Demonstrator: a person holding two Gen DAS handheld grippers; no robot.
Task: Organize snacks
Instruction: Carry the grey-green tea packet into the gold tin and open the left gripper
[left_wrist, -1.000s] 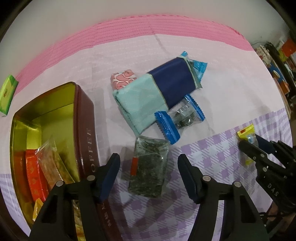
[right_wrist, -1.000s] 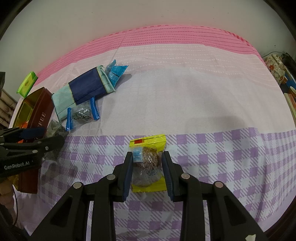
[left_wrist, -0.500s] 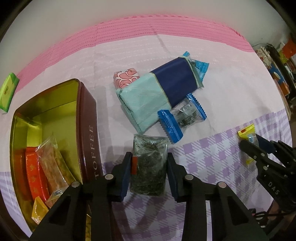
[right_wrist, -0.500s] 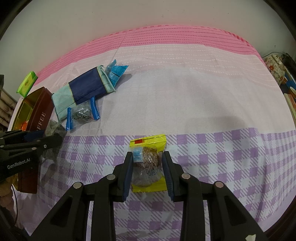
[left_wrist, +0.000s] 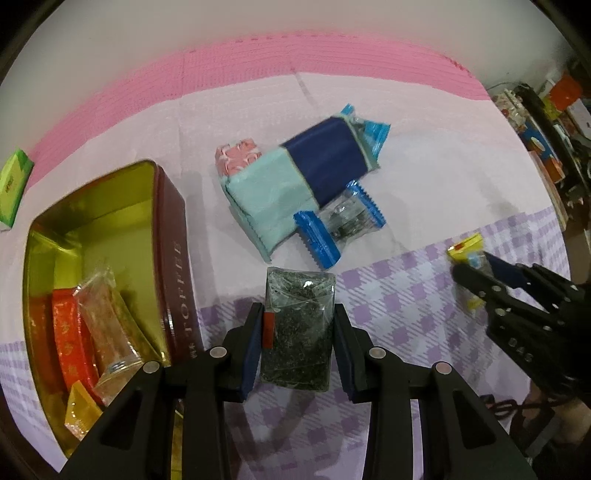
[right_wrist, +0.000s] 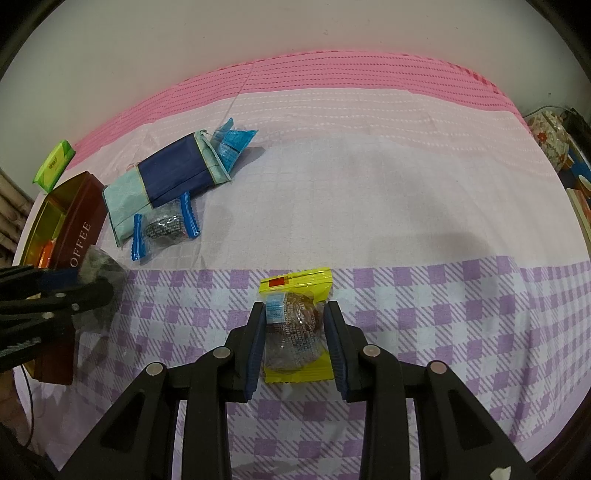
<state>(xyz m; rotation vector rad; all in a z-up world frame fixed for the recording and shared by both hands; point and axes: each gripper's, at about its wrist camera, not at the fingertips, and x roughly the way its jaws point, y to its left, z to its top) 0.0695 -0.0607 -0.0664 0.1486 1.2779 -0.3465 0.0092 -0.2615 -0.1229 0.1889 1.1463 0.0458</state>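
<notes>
My left gripper (left_wrist: 298, 325) is shut on a clear packet of dark green snack (left_wrist: 297, 328) with a red tag, lying on the checked cloth beside the toffee tin (left_wrist: 173, 258). The tin stands open at the left and holds several orange and clear-wrapped snacks (left_wrist: 107, 332). My right gripper (right_wrist: 295, 325) is shut on a yellow-wrapped brown cake (right_wrist: 293, 332); in the left wrist view this gripper (left_wrist: 476, 273) shows at the right edge. The right wrist view shows the left gripper (right_wrist: 86, 284) at the far left by the tin (right_wrist: 79, 232).
Past the green packet lie a teal and navy pouch (left_wrist: 295, 181), a blue-ended clear snack (left_wrist: 343, 221), a pink patterned packet (left_wrist: 238, 157) and another blue wrapper (left_wrist: 373, 133). A green packet (left_wrist: 13, 184) sits at the far left. Cluttered shelves (left_wrist: 546, 122) stand right of the bed.
The left gripper's jaws closed from wide apart onto the green packet. The right gripper kept still, holding the yellow-wrapped cake.
</notes>
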